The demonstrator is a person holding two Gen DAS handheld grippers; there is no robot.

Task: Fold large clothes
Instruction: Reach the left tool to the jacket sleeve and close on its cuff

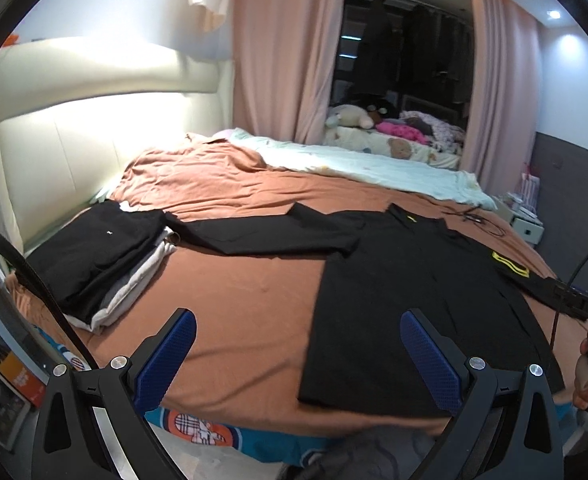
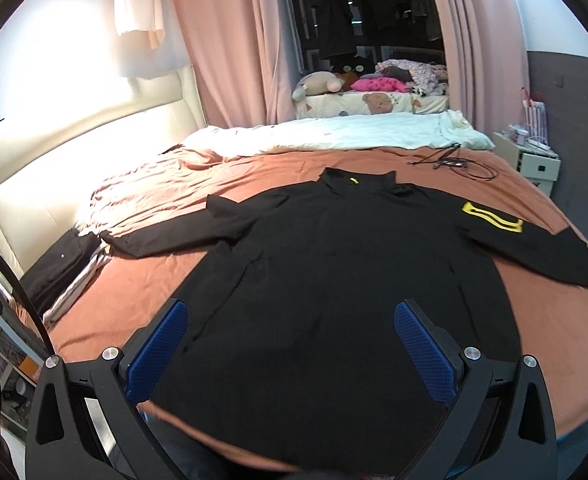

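A large black long-sleeved top with a yellow patch on one sleeve lies spread flat, sleeves out, on the brown bedsheet. It also shows in the left wrist view. My right gripper is open and empty, above the top's lower hem. My left gripper is open and empty, above the sheet by the top's left lower edge. The right gripper's body and the hand holding it show at the right edge of the left wrist view.
A stack of folded clothes, black on top of grey and white, sits at the bed's left side near the padded headboard. A pale blue blanket lies at the far side. Cables lie on the sheet. A white nightstand stands at the right.
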